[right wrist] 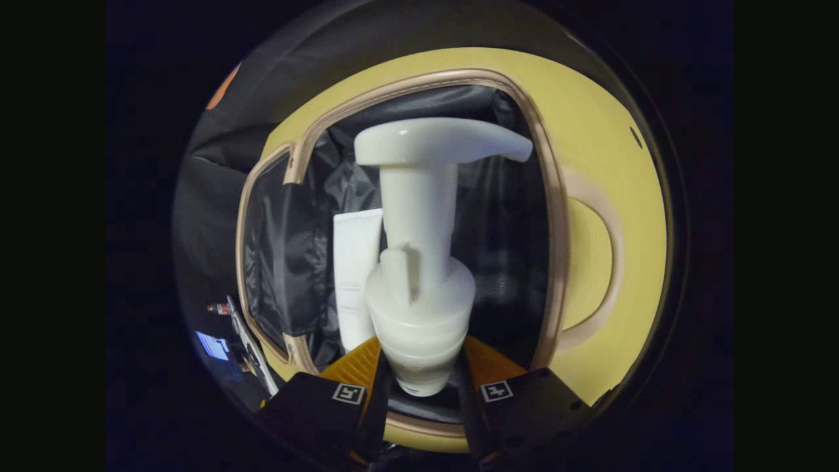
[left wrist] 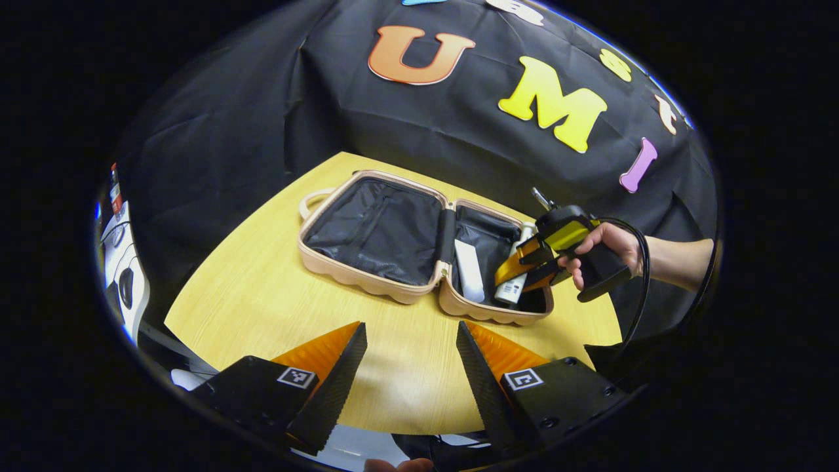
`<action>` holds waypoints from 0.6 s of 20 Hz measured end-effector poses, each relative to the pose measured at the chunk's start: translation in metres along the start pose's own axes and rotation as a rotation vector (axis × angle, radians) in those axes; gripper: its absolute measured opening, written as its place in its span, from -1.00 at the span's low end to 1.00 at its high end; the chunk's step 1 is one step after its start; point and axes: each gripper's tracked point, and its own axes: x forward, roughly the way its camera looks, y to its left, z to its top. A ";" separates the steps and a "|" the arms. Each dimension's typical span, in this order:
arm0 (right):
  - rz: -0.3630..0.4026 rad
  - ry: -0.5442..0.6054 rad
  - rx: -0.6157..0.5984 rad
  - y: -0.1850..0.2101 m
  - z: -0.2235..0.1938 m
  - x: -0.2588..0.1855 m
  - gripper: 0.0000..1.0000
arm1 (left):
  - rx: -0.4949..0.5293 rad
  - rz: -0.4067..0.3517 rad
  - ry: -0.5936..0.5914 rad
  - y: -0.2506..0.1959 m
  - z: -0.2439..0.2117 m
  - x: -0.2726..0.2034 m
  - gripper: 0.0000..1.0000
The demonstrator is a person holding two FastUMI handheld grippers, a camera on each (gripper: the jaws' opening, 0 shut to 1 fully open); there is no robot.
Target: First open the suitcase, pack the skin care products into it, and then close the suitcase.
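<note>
Pump bottle held over open suitcase

Pump bottle (right wrist: pixel 419 262), white, clamped at its collar between both fingers of the right gripper (right wrist: pixel 423 387), pump head pointing forward over the right half of the suitcase (left wrist: pixel 367 278). Lying flat in that same half, just beside the bottle: a white tube (left wrist: pixel 469 270). Suitcase spread open, dark lining up, on the wooden table (left wrist: pixel 262 301). Left gripper (left wrist: pixel 409 367) hovering above the table's near edge, fingers apart, holding nothing. Behind the right gripper, a hand (left wrist: pixel 606 246).
</note>
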 end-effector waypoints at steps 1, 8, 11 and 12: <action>-0.016 0.003 0.017 -0.002 0.001 0.003 -0.07 | -0.006 0.009 -0.012 0.007 0.003 -0.001 0.78; -0.103 0.012 0.048 -0.010 -0.003 0.008 0.01 | 0.005 0.018 -0.032 0.025 0.012 0.001 0.78; -0.041 -0.022 0.023 -0.003 -0.009 -0.013 0.17 | 0.045 0.074 -0.058 0.039 0.023 0.002 0.78; -0.020 -0.041 0.009 -0.003 -0.012 -0.023 0.32 | 0.070 0.100 -0.076 0.044 0.029 0.002 0.77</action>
